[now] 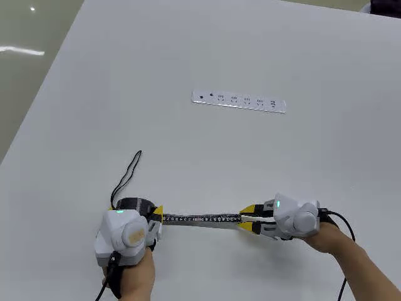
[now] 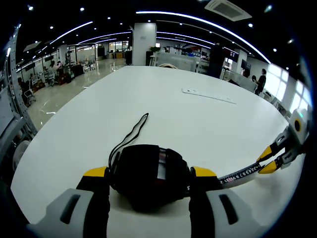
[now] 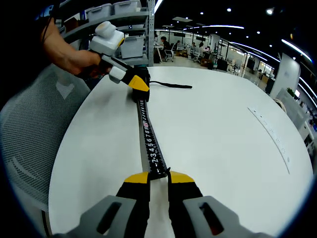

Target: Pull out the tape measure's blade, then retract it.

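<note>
Head view: left claw [image 1: 155, 216] clamped on tape measure [image 1: 134, 205], right claw [image 1: 247, 219] closed on end of extended blade [image 1: 200, 219], low over tabletop [image 1: 188, 50].

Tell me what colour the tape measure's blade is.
The black extended tape blade carries white numerals, clearest in the right gripper view.

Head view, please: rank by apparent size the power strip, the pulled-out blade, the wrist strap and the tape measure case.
1. power strip
2. blade, nearly as long but thinner
3. wrist strap
4. tape measure case, partly hidden by the left gripper, so unsure
</note>
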The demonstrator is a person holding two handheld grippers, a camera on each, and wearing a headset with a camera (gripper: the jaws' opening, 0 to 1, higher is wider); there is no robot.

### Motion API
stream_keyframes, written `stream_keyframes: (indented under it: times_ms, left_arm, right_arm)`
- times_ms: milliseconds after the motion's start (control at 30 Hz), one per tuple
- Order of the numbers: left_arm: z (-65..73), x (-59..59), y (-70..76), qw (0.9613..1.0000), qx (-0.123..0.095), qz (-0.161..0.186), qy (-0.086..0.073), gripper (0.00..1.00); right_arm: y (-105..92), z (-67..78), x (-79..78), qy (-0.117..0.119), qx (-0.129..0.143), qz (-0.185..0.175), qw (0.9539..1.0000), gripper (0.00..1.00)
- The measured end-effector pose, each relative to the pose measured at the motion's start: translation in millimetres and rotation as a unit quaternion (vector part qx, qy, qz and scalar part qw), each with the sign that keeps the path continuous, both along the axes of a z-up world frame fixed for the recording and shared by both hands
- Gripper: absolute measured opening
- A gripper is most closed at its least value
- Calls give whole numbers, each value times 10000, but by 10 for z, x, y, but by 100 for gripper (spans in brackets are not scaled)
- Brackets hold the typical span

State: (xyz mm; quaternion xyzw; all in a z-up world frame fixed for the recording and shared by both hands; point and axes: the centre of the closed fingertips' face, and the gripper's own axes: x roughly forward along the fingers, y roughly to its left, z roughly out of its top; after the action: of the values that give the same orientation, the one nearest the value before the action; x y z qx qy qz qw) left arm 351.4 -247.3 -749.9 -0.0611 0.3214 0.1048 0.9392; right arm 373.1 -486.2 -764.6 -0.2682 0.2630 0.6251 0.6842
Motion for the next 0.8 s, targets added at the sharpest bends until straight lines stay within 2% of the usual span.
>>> stream_keyframes:
  times_ms: [200, 800]
  left_arm:
    - [5, -4, 3, 10000, -11, -23, 14, 62]
    - [-2, 0, 0, 10000, -1, -43, 34, 62]
  right_arm:
    - [27, 40, 1, 14, 123, -42, 9999, 11]
    - [114, 15, -30, 41, 133, 28, 9999, 11]
